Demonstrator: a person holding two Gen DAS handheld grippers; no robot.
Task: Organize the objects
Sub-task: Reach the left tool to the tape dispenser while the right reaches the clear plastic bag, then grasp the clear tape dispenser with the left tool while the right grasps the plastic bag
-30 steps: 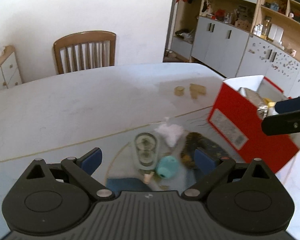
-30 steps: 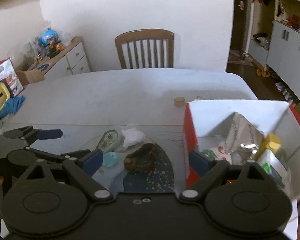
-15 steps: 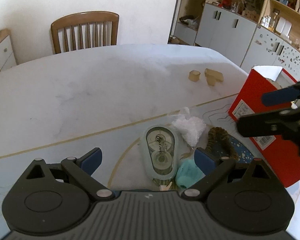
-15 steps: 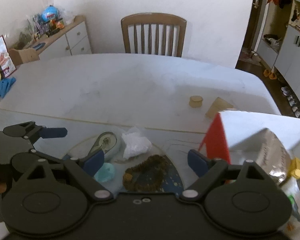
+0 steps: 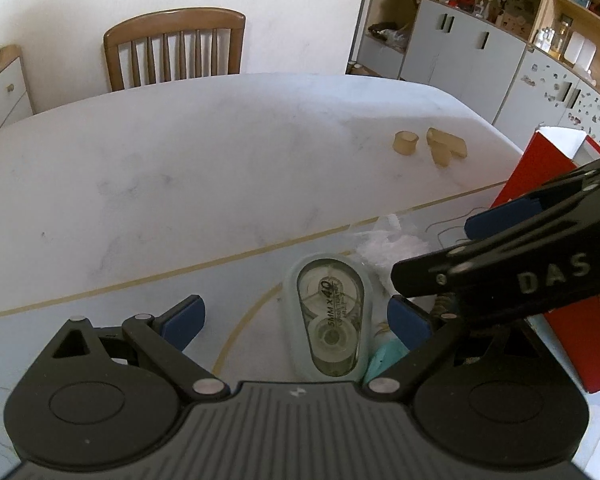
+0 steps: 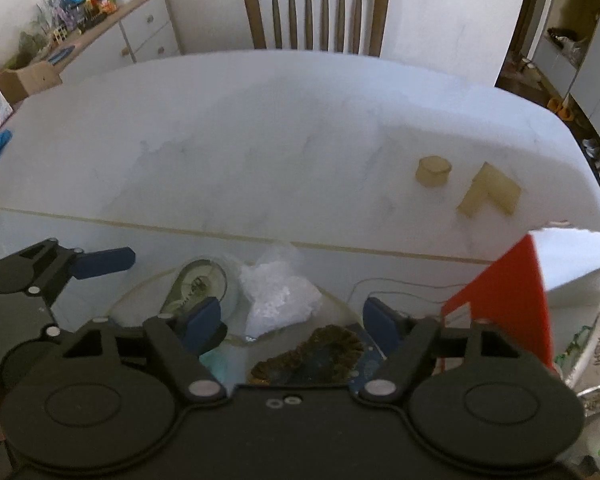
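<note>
moved: both your tongs dropped closer to the bench (image 5: 180, 168)
right tongs (image 6: 292, 316): been closing, nothing gripped, scrunchie (image 6: 320, 352) lying crosswise right underneath
left tongs (image 5: 296, 316): open, empty, tape dispenser (image 5: 330, 320) lengthwise between

One tape dispenser (image 5: 329, 316), three wooden blocks (image 6: 433, 170), one chair (image 6: 316, 10).

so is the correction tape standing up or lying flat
Lying flat. The correction tape rests on its broad side on the table, both inner reels facing up, between the open left gripper fingers.
</note>
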